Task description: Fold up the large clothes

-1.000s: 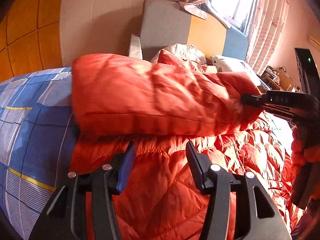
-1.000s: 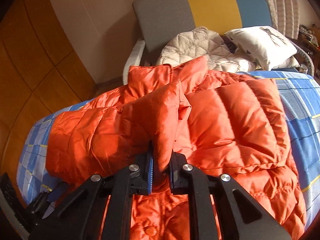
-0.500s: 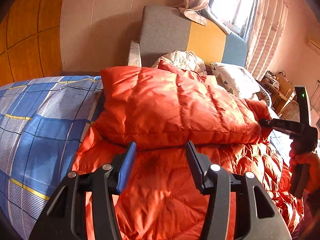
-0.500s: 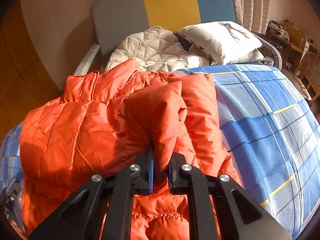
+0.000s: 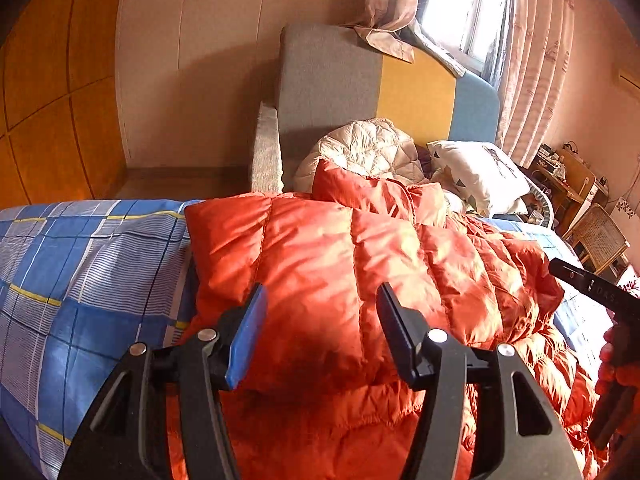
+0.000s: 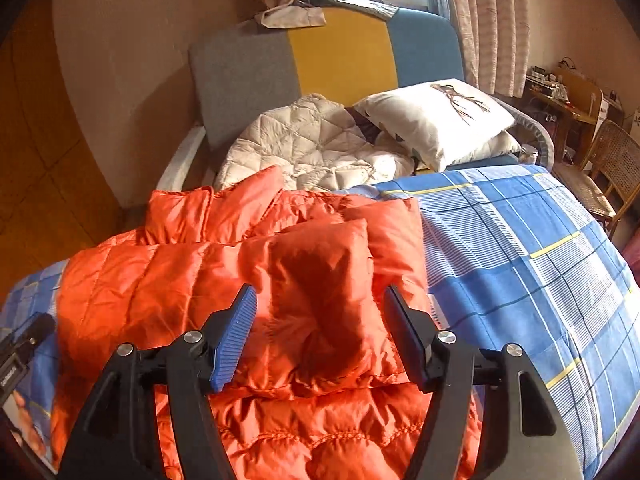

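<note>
Right wrist view shows our right tongs (image 6: 320, 332) with the jaws wide apart. They have just been opening, and the puffy sleeve (image 6: 320, 280) lies loose between them, touched by neither pad. Our left tongs (image 5: 320, 332) are about half open and hold nothing; they hang just above the orange jacket (image 5: 360, 264).

The jacket lies on the bed (image 6: 520, 260), on the blue checked sheet. Its collar (image 6: 208, 216) points to 12 o'clock, toward the gray, yellow and blue headboard (image 6: 340, 60), and its hem comes down to 6 o'clock, under our tongs. So its long line runs from 12 to 6. The sleeves are folded across it, from 9 to 3.

What could go wrong? The jacket is full of air and slippery. We think the sleeve could puff up and slide back open, since nothing presses it down. If we pull our tongs away low, a finger could catch the sleeve and drag the fold apart.
</note>
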`<state>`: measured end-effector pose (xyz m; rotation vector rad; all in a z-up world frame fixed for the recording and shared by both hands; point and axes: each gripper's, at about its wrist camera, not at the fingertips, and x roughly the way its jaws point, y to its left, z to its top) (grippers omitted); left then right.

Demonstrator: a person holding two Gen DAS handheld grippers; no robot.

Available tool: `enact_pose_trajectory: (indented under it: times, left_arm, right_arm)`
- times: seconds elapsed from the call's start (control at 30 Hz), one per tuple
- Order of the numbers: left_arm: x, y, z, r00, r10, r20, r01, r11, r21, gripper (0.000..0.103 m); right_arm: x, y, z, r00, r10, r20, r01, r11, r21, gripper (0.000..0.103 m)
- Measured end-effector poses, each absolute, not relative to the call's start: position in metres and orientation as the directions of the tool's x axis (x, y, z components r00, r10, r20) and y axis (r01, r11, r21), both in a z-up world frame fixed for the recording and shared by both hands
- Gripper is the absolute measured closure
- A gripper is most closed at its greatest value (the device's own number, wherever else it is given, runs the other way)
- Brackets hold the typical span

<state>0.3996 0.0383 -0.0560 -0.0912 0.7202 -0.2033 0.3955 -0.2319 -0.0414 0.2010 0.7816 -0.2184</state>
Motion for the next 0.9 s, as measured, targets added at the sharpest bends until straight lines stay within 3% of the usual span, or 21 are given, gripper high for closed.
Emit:
enact_pose_trajectory:
  times: [0.43, 0.67, 0.9]
  left_arm:
    - [0.449, 0.025, -0.080, 0.700, -0.179, -0.691, 0.135, 0.984, -0.118, 0.047]
    - [0.462, 0.032, -0.114, 0.674, -0.178, -0.717, 0.119, 0.984, -0.133, 0.047]
    - [0.467, 0.033, -0.136, 0.666, -0.188, -0.722, 0.108, 0.982, -0.156, 0.047]
  right_arm:
    - [0.443, -0.209, -0.088, 0.637, -0.186, -0.748, 0.281, 0.960, 0.001, 0.037]
    - [0.458, -0.212, -0.114, 0.633, -0.235, -0.737, 0.260, 0.962, -0.084, 0.019]
    - [0.467, -0.210, -0.136, 0.627, -0.241, -0.741, 0.230, 0.966, -0.120, 0.018]
